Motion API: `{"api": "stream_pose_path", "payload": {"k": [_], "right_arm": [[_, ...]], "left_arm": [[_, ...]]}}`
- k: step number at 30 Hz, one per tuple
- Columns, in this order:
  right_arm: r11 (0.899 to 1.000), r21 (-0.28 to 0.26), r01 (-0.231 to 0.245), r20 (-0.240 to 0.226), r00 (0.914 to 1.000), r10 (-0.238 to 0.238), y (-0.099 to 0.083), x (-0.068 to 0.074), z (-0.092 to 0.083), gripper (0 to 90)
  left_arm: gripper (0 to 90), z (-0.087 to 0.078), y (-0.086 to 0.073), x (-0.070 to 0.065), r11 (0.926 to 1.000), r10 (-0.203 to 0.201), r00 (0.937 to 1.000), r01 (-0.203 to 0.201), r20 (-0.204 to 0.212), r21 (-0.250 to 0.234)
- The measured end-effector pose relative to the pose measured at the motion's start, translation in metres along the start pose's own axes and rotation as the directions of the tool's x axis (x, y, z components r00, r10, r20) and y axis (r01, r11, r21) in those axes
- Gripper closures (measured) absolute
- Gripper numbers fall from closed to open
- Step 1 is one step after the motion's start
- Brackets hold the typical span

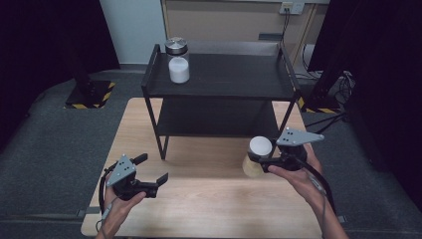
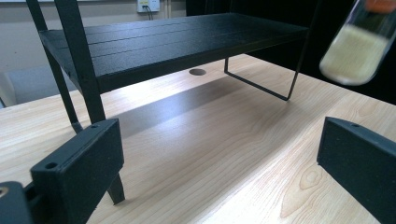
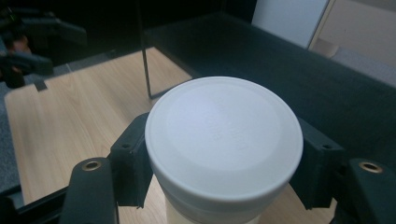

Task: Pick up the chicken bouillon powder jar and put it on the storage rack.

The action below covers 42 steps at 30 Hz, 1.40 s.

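My right gripper (image 1: 260, 160) is shut on a jar (image 1: 257, 155) with a white lid (image 3: 223, 133) and pale yellowish contents, and holds it above the wooden table (image 1: 209, 204), just in front of the shelf's right leg. In the right gripper view the black jaws press on the jar (image 3: 187, 217) from both sides, just under the lid. The same jar (image 2: 357, 44) hangs tilted at the upper right of the left gripper view. My left gripper (image 1: 152, 168) rests low over the table's left front, open, with nothing between its jaws (image 2: 219, 163).
A black two-tier metal shelf (image 1: 224, 77) stands on the far half of the table. On its top tier, at the left, stands a glass jar (image 1: 177, 60) with a metal lid and white powder. Dark floor surrounds the table.
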State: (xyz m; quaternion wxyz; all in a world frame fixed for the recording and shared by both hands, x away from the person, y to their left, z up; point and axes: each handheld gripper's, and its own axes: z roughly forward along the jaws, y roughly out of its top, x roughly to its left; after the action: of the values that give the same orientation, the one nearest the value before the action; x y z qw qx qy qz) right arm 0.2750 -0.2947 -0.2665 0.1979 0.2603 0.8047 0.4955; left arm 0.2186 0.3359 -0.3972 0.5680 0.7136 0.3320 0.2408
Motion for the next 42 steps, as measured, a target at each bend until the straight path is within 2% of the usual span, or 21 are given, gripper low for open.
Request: {"api": "stream_pose_path", "payload": {"k": [3,10,16,28,30,37,42], "right_arm": [[1.0,-0.014,-0.007,-0.008,0.9999,0.007,0.016,-0.003,-0.013,33.9],[0.999,-0.03,0.031,-0.026,0.9991,-0.032,0.06,-0.009,-0.037,33.9],[0.998,-0.014,0.054,-0.039,0.9978,-0.054,0.101,-0.015,-0.049,33.9],[0.999,-0.026,0.034,-0.049,0.9982,-0.035,0.149,-0.031,-0.051,33.9],[0.999,-0.029,0.016,-0.044,0.9989,-0.017,0.155,-0.034,-0.05,34.0],[0.999,-0.033,0.016,-0.016,0.9997,-0.016,0.185,-0.04,-0.048,34.0],[0.999,-0.039,0.021,0.021,0.9996,-0.021,0.207,-0.045,-0.044,34.0]], "left_arm": [[0.0,0.0,0.0,0.0,1.0,0.001,1.0,-0.001,0.0,0.001],[0.0,0.0,0.0,0.0,1.0,-0.002,1.0,0.002,-0.001,0.001],[0.0,0.0,0.0,-0.001,1.0,0.001,1.0,-0.001,-0.003,0.007],[0.0,-0.006,-0.002,-0.002,0.9999,-0.009,0.9997,0.009,-0.023,0.012],[0.0,-0.005,-0.002,-0.001,0.9999,-0.008,0.9997,0.008,-0.023,0.013],[0.0,-0.004,-0.002,0.0,0.9998,-0.009,0.9998,0.009,-0.017,0.016],[0.0,-0.005,-0.002,0.001,0.9998,-0.012,0.9998,0.012,-0.018,0.014]]}}
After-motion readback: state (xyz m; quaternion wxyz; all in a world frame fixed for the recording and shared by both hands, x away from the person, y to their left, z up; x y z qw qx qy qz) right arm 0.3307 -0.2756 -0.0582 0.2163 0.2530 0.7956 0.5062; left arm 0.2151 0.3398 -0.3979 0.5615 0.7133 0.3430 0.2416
